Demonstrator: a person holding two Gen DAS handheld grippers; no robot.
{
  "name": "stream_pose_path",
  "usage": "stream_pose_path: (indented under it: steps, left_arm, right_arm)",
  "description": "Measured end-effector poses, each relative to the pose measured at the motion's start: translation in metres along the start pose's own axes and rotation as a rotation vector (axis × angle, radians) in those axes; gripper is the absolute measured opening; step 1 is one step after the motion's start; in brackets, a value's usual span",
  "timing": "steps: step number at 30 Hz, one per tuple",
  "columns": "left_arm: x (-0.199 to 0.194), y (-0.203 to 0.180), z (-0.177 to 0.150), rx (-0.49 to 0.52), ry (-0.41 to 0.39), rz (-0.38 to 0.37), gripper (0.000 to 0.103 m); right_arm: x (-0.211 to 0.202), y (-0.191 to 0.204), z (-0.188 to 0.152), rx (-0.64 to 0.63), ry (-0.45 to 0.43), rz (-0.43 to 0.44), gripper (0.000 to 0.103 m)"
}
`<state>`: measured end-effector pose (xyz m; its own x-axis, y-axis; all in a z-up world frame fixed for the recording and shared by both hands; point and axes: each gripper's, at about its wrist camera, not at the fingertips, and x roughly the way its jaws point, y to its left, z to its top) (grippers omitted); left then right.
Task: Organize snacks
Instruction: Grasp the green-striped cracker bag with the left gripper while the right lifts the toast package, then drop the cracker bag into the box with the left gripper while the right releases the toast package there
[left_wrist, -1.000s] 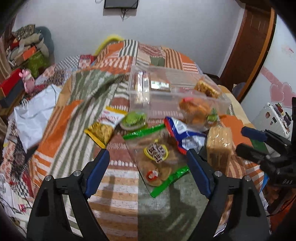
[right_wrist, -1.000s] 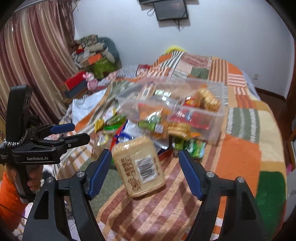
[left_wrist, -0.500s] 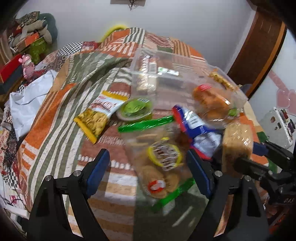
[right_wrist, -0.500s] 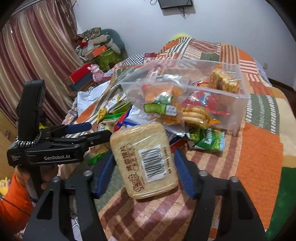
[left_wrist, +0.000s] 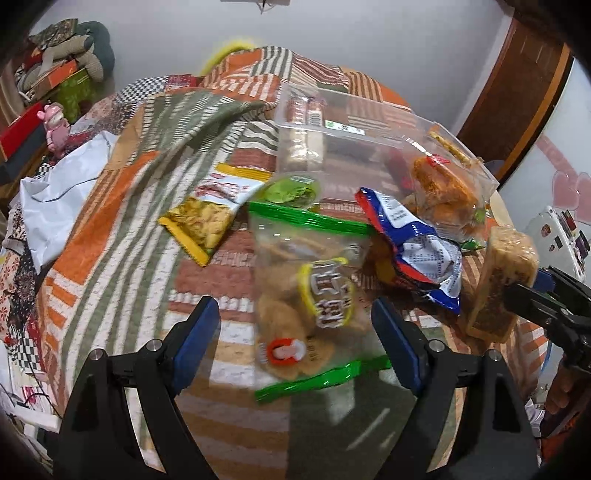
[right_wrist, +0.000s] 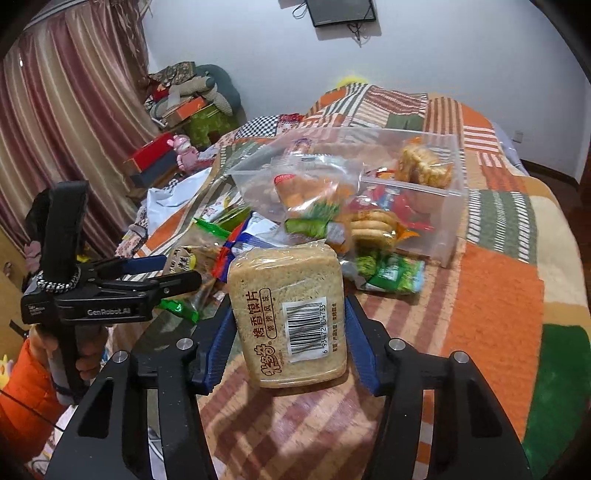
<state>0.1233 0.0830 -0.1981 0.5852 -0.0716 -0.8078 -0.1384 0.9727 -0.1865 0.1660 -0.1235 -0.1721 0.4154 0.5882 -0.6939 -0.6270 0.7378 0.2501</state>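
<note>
A pack of toasted bread slices (right_wrist: 288, 314) with a barcode stands upright on the patchwork bedspread. My right gripper (right_wrist: 288, 306) has its jaws closing, and both blue pads touch the pack's sides. The left wrist view shows the same pack (left_wrist: 502, 280) at the right, with the right gripper (left_wrist: 532, 288) on it. My left gripper (left_wrist: 293, 314) hangs open just above a clear cookie bag (left_wrist: 314, 295) with green edges and holds nothing. A clear plastic bin (right_wrist: 452, 206) with several snacks inside sits behind.
A blue-and-white bag (left_wrist: 417, 251), a yellow snack bag (left_wrist: 207, 218), a green cup (left_wrist: 291, 190) and a clear bag of orange snacks (left_wrist: 443, 192) lie in front of the bin. A green packet (right_wrist: 391, 275) rests by the bin's corner. A hand in an orange sleeve (right_wrist: 26, 380) holds the left gripper.
The right jaws have narrowed from wide apart until both pads meet the toast pack. The left gripper has sunk closer to the cookie bag, still open.
</note>
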Motion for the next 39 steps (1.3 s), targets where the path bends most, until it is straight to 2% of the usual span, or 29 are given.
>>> stream_pose_path:
  steps: [4,5,8,12,17,24,33,39]
  left_arm:
    - [0.014,-0.004,0.001,-0.009,0.017,0.000,0.084]
    - [0.016,-0.005,0.001,-0.012,0.012,0.004,0.080]
    - [0.017,-0.008,0.001,0.010,0.001,0.006,0.062]
    - [0.012,-0.006,0.000,-0.001,-0.001,-0.018,0.049]
    - [-0.002,-0.002,-0.001,-0.016,-0.027,-0.009,0.048]
    - [-0.037,-0.006,0.004,0.006,-0.115,0.000,0.048]
    - [-0.068,-0.020,0.037,0.043,-0.232,-0.013,0.048]
    - [-0.073,-0.030,0.063,0.066,-0.280,-0.021,0.048]
  right_arm:
    - [-0.009,-0.007,-0.002,0.025,-0.011,-0.018,0.053]
    - [-0.012,-0.010,-0.003,0.033,-0.016,-0.023,0.053]
    - [-0.019,-0.017,-0.002,0.051,-0.032,-0.040,0.053]
    - [-0.027,-0.024,0.000,0.075,-0.059,-0.058,0.053]
    - [-0.034,-0.028,0.002,0.085,-0.088,-0.075,0.053]
    - [-0.041,-0.034,0.011,0.097,-0.123,-0.093,0.053]
    - [-0.053,-0.034,0.036,0.073,-0.197,-0.111,0.053]
    - [-0.058,-0.031,0.059,0.043,-0.256,-0.120,0.053]
